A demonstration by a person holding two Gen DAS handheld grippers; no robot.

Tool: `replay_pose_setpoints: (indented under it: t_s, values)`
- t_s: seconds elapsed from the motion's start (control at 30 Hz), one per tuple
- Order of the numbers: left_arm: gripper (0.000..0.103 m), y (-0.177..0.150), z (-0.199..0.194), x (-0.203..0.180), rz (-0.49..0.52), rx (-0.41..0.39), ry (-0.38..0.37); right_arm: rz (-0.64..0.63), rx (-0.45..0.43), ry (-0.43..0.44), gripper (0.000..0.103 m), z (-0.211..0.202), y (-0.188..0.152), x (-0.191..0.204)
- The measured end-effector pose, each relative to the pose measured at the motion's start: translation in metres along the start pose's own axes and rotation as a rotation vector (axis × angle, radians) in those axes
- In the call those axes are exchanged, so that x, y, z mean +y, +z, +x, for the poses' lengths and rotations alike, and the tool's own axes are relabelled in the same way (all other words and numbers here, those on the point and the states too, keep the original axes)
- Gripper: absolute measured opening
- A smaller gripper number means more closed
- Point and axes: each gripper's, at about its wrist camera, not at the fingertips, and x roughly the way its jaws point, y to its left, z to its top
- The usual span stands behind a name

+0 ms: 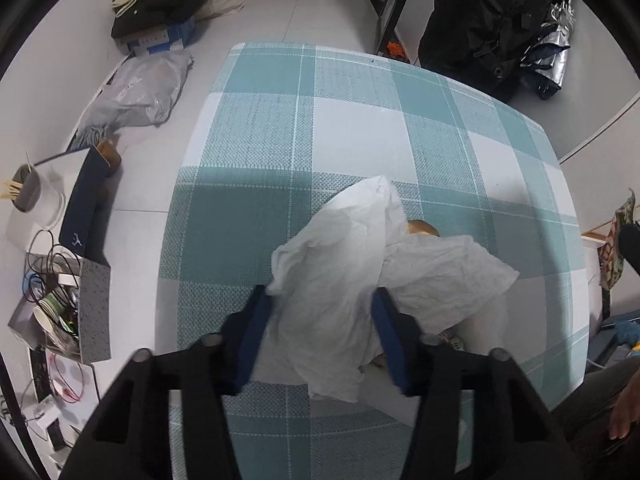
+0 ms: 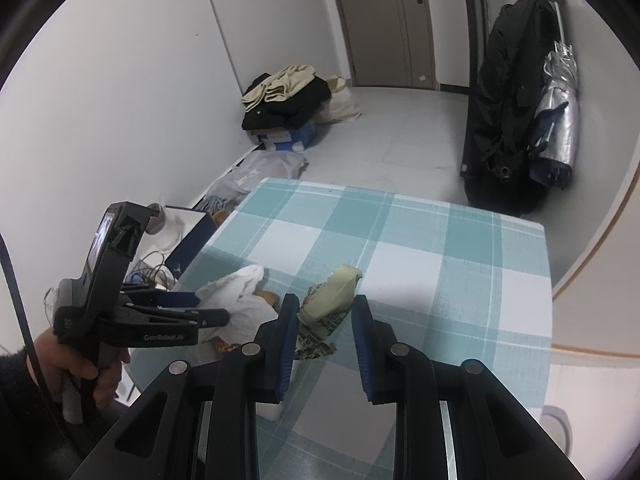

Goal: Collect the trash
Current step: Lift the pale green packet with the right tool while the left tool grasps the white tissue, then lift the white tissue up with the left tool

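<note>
The left claw [image 1: 322,334] sits low in its own view, its blue pads on either side of a crumpled white tissue [image 1: 340,280]; whether they are pressing it yet I cannot tell, since the paper bulges past both pads. In the right wrist view the right claw [image 2: 324,336] sits at lower centre, clenched on a pale printed wrapper [image 2: 326,300] whose tail droops between the jaws. Around the tissue lies more trash: an orange-brown scrap [image 1: 422,228] just above it and printed bits at its lower right edge. All rest on the checked surface [image 1: 360,120], which fills the middle of both frames. Beyond, at the left edge, is floor clutter with a grey box [image 1: 94,312].

To do this step well, I judge the left claw should close fully on the thick middle of the tissue, not a loose flap, and lift straight up so nothing tears free.
</note>
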Motion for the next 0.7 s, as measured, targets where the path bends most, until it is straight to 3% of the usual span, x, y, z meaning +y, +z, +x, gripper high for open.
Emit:
replay_pose_setpoints:
  t_s: [0.07, 0.17, 0.3, 0.7]
  values:
    - [0.017, 0.0, 0.0, 0.002, 0.001, 0.001, 0.002, -0.004, -0.006, -0.003, 0.026, -0.002, 0.001, 0.002]
    - [0.006, 0.001, 0.0, 0.006, -0.017, 0.002, -0.021, -0.006, -0.01, -0.004, 0.026, -0.003, 0.001, 0.003]
    - [0.004, 0.003, -0.005, 0.005, -0.02, -0.025, -0.019, -0.006, -0.01, -0.004, 0.026, -0.003, 0.001, 0.003]
    - [0.004, 0.007, -0.027, 0.013, -0.089, -0.086, -0.136, -0.022, -0.009, -0.019, 0.026, 0.001, 0.0, 0.008]
